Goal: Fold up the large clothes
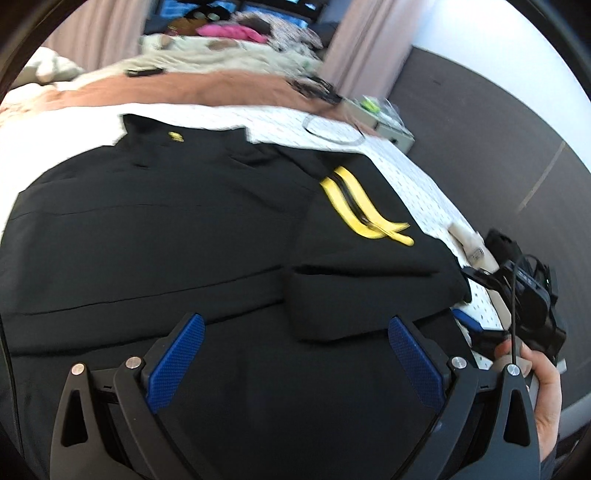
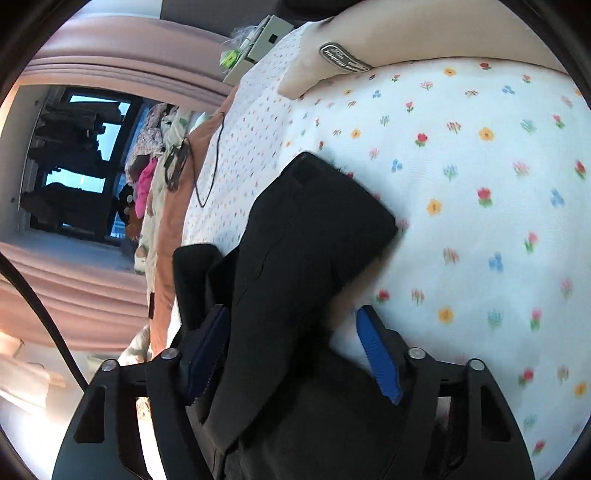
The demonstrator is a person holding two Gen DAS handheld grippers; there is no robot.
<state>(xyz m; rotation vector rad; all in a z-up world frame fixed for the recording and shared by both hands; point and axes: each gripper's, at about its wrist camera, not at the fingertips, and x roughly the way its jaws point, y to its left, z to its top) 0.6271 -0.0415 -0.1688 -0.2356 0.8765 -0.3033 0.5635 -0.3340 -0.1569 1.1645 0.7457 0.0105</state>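
Observation:
A large black garment (image 1: 155, 229) with a yellow logo (image 1: 364, 205) lies spread on the flowered white bedsheet (image 1: 413, 173); its right side is folded inward. My left gripper (image 1: 295, 332) hovers open just above the garment's near part, holding nothing. My right gripper (image 2: 291, 328) shows in the left wrist view at the bed's right edge (image 1: 532, 295), held by a hand. In the right wrist view its blue pads (image 2: 376, 354) stand apart with a fold of the black garment (image 2: 310, 229) lying between them, over the sheet (image 2: 480, 166).
A brown blanket (image 1: 207, 86) and a heap of clothes (image 1: 229, 33) lie at the far end of the bed. A black cable loop (image 1: 332, 129) and a grey box (image 1: 388, 122) sit on the far right side. A dark headboard wall (image 1: 480, 122) runs along the right. A beige pillow (image 2: 388, 33) lies nearby.

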